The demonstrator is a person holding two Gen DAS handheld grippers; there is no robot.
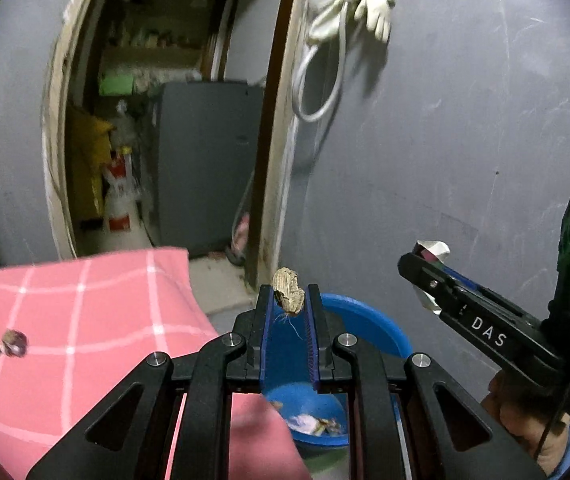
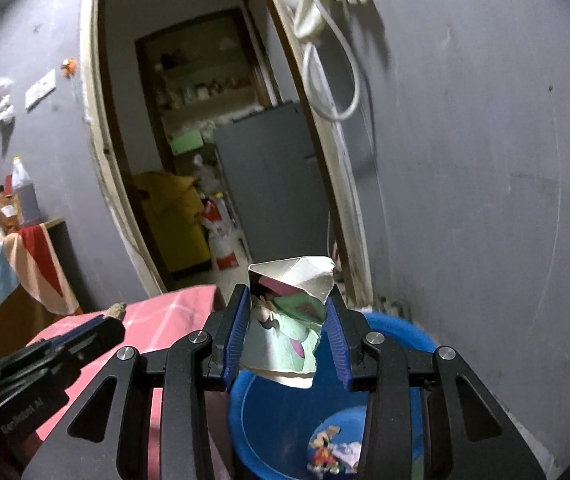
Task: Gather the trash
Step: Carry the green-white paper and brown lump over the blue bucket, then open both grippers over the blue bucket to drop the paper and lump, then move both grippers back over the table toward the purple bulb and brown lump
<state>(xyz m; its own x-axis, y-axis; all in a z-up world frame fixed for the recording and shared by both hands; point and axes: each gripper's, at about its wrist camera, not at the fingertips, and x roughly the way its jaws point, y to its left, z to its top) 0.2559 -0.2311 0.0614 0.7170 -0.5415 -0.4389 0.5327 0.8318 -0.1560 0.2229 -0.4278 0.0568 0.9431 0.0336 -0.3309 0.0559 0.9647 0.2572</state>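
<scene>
My left gripper (image 1: 289,294) is shut on a tan peanut shell (image 1: 288,290) and holds it above the blue bin (image 1: 365,320). My right gripper (image 2: 289,300) is shut on a crumpled printed wrapper (image 2: 291,312), also above the blue bin (image 2: 405,332). The right gripper shows in the left wrist view (image 1: 425,276) at the right, with the wrapper (image 1: 433,250) at its tip. The left gripper shows in the right wrist view (image 2: 113,318) at the lower left, with the shell (image 2: 115,310). Wrappers (image 2: 329,448) lie in the bin's bottom.
A pink checked cloth (image 1: 65,320) covers the surface to the left, with small shell bits (image 1: 11,342) on it. A grey wall (image 1: 465,140) stands behind the bin. An open doorway (image 1: 165,120) leads to a fridge (image 1: 205,160). Gloves (image 1: 365,8) and a cable hang on the wall.
</scene>
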